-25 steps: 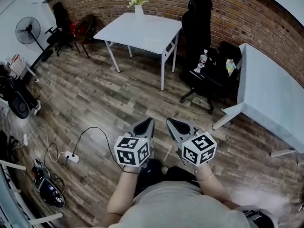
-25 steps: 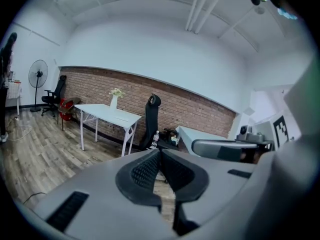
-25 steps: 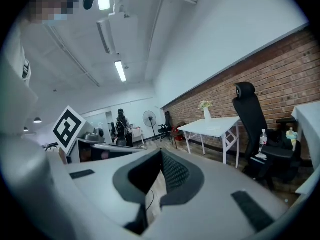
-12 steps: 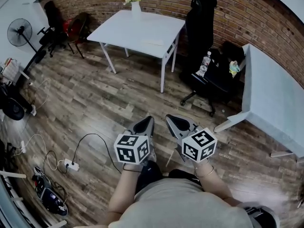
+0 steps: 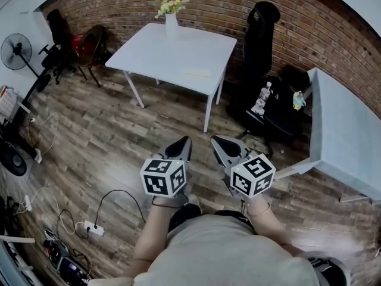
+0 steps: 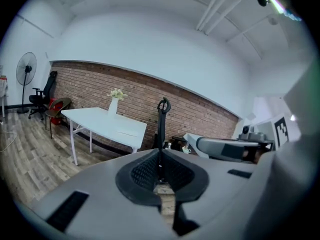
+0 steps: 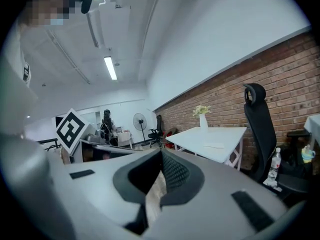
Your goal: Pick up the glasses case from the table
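Note:
A flat pale glasses case [image 5: 197, 72] lies near the right front edge of the white table [image 5: 172, 52] against the brick wall. It also shows as a thin pale strip in the left gripper view [image 6: 127, 132] and the right gripper view [image 7: 214, 145]. My left gripper [image 5: 183, 143] and right gripper [image 5: 215, 142] are held side by side over the wooden floor, well short of the table. Both are shut with nothing between the jaws. The closed pads meet in the left gripper view [image 6: 160, 156] and in the right gripper view [image 7: 161, 156].
A white vase of flowers [image 5: 171, 16] stands at the table's back edge. A black office chair [image 5: 262, 34] is right of the table, and a low chair holding a bottle [image 5: 264, 95] is nearer. Another white table [image 5: 345, 130] is at right. Cables and a power strip [image 5: 92, 227] lie at left.
The white table has grown larger and nearer in the head view; both grippers have been carried forward over the floor toward it, still side by side and shut.

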`<act>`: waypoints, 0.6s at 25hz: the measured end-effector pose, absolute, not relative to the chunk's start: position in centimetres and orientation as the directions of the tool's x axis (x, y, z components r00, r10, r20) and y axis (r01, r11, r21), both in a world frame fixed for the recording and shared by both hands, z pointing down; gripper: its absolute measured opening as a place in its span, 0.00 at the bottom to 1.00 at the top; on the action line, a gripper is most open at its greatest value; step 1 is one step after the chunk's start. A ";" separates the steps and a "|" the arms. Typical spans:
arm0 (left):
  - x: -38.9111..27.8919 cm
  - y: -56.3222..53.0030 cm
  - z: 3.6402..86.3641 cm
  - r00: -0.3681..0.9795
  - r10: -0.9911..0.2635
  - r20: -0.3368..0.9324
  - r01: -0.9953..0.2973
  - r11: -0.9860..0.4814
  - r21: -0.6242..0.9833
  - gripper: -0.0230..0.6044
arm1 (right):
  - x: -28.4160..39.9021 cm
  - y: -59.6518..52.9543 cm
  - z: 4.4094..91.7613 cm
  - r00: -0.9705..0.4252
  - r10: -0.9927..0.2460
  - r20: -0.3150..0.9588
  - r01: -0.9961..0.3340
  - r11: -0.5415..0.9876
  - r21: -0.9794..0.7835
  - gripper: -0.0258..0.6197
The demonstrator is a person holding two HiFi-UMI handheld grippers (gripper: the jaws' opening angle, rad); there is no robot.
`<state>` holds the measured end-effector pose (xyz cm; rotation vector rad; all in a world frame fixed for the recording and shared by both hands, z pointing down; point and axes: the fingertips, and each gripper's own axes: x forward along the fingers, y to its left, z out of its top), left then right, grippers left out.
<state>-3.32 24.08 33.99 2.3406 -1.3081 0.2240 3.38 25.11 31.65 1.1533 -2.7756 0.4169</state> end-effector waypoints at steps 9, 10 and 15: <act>-6.6 19.1 34.9 0.562 -0.741 0.368 -0.825 -0.469 0.316 0.06 | -0.6 20.2 32.7 -0.694 -0.682 0.231 -0.720 0.661 -0.213 0.04; -6.7 18.9 35.3 0.565 -0.735 0.374 -0.823 -0.468 0.323 0.06 | -0.7 19.8 33.0 -0.693 -0.680 0.239 -0.721 0.659 -0.216 0.04; -7.2 17.1 36.2 0.566 -0.721 0.399 -0.822 -0.455 0.343 0.06 | -0.8 17.3 33.3 -0.693 -0.676 0.250 -0.721 0.654 -0.230 0.04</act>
